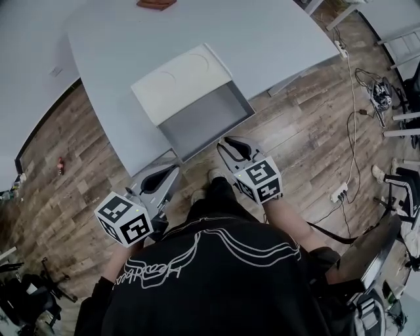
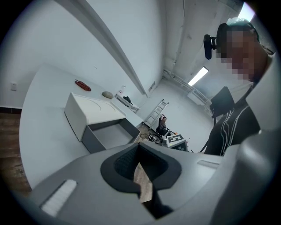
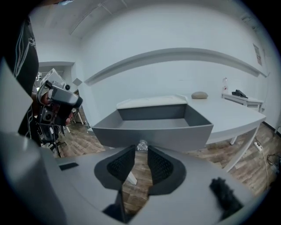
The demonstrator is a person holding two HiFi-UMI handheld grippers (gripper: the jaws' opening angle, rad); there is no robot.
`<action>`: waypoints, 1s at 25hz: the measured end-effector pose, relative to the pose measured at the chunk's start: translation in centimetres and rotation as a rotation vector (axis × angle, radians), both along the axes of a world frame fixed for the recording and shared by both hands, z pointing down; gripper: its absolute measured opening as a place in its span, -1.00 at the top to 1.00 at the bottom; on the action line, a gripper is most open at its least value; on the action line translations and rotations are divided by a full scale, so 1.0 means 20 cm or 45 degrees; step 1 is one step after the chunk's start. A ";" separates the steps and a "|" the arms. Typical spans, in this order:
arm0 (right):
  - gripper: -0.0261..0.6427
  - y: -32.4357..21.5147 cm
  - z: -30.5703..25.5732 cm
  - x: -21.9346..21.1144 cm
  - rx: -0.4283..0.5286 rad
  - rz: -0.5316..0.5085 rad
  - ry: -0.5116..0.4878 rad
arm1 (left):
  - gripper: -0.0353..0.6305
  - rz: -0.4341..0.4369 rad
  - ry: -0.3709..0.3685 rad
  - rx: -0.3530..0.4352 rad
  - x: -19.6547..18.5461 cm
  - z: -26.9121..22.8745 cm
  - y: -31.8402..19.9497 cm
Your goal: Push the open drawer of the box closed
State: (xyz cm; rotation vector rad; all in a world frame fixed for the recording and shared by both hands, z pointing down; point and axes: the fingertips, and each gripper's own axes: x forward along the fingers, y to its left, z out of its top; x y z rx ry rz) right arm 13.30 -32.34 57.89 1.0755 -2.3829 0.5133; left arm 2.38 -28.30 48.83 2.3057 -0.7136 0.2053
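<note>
A white box (image 1: 178,80) stands on the pale table (image 1: 275,39), and its grey drawer (image 1: 209,119) is pulled out toward me past the table's edge. The drawer's inside looks empty. My right gripper (image 1: 228,142) is just in front of the drawer's front panel (image 3: 153,135). Its pads stand a narrow gap apart, and the small clear knob (image 3: 142,145) shows between them, untouched. My left gripper (image 1: 170,170) is lower and to the left of the drawer (image 2: 110,134), off the table edge. Its tips (image 2: 138,150) meet on nothing.
A red-brown flat object (image 1: 156,4) lies at the table's far side, with a stone-like lump (image 3: 199,95) further along. A power strip (image 1: 339,192) and cables lie on the wooden floor to the right. Chair frames (image 1: 403,125) stand at the far right.
</note>
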 end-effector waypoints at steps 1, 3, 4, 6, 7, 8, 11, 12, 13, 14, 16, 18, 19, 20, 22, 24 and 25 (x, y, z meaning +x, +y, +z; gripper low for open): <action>0.67 0.00 0.00 0.00 -0.002 -0.005 0.006 | 0.87 -0.001 -0.015 0.008 0.00 0.00 0.00; 0.68 0.00 0.00 0.00 -0.009 -0.008 0.012 | 0.87 -0.003 -0.047 0.018 -0.02 0.01 0.00; 0.68 -0.01 0.00 0.00 -0.015 -0.011 0.011 | 0.87 -0.005 -0.058 0.017 -0.03 0.02 0.00; 0.69 -0.01 0.00 -0.01 -0.022 -0.024 0.015 | 0.87 -0.009 -0.062 0.007 -0.04 0.03 0.01; 0.69 -0.01 0.00 -0.01 -0.023 -0.031 0.018 | 0.87 -0.011 -0.060 0.002 -0.04 0.04 0.01; 0.69 -0.01 0.00 -0.01 -0.025 -0.035 0.020 | 0.87 -0.012 -0.059 0.001 -0.03 0.04 0.01; 0.69 0.00 -0.01 0.00 -0.027 -0.031 0.020 | 0.87 -0.020 -0.060 0.010 -0.02 0.03 0.00; 0.70 0.00 -0.01 0.00 -0.027 -0.027 0.021 | 0.87 -0.024 -0.059 0.012 -0.02 0.03 0.00; 0.70 0.00 -0.01 0.00 -0.029 -0.026 0.021 | 0.87 -0.028 -0.057 0.013 -0.03 0.02 0.00; 0.70 0.00 -0.02 -0.01 -0.031 -0.026 0.018 | 0.87 -0.032 -0.056 0.013 -0.03 0.02 -0.01; 0.70 -0.02 -0.03 -0.03 -0.032 -0.029 0.011 | 0.87 -0.044 -0.049 0.006 -0.05 0.01 -0.02; 0.70 -0.05 -0.04 -0.04 -0.028 -0.031 0.005 | 0.87 -0.067 -0.022 -0.012 -0.07 0.01 -0.03; 0.70 -0.06 -0.04 -0.04 -0.030 -0.035 0.003 | 0.87 -0.081 -0.006 -0.020 -0.08 0.00 -0.04; 0.70 -0.07 -0.03 -0.05 -0.034 -0.040 0.002 | 0.87 -0.096 0.004 -0.024 -0.09 0.00 -0.04; 0.70 -0.10 -0.04 -0.07 -0.039 -0.048 0.002 | 0.87 -0.119 0.003 -0.021 -0.12 -0.01 -0.04; 0.70 -0.14 -0.04 -0.09 -0.040 -0.050 0.003 | 0.87 -0.140 0.006 -0.020 -0.15 -0.02 -0.05; 0.70 -0.16 -0.04 -0.10 -0.041 -0.052 0.002 | 0.87 -0.155 0.016 -0.024 -0.17 -0.02 -0.06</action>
